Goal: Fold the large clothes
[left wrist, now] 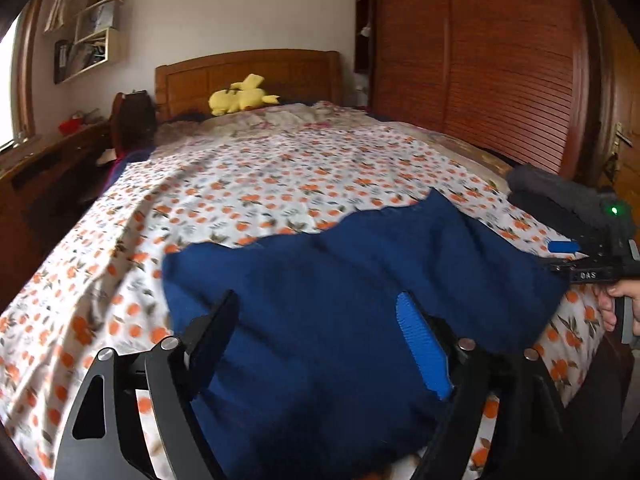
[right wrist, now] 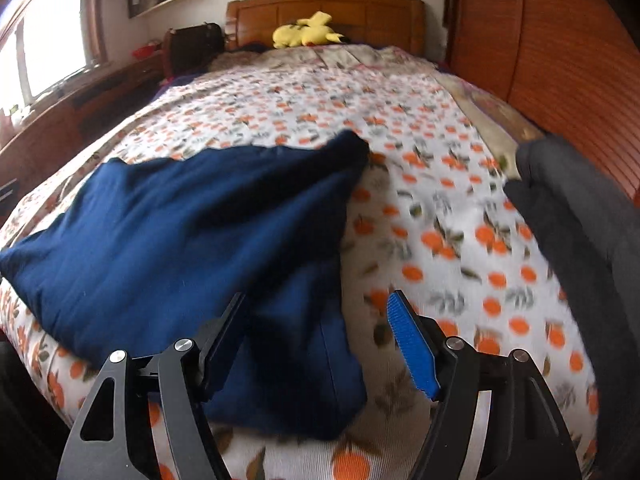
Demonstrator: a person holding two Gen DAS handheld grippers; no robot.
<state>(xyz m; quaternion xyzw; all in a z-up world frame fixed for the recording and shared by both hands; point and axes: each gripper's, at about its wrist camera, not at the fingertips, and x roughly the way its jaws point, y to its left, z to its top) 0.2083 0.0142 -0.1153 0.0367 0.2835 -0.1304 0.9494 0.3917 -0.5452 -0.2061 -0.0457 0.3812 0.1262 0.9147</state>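
You are holding both grippers over the bed, where the navy garment is lying folded near the foot edge. Your left gripper and right gripper are both standing with fingers wide apart, gripping nothing.

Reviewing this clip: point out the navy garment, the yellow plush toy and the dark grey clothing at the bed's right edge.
navy garment (right wrist: 168, 224): right wrist view, middle of its folded upper layer.
yellow plush toy (left wrist: 240, 98): left wrist view, its body, by the headboard.
dark grey clothing (right wrist: 576, 216): right wrist view, middle of the pile.
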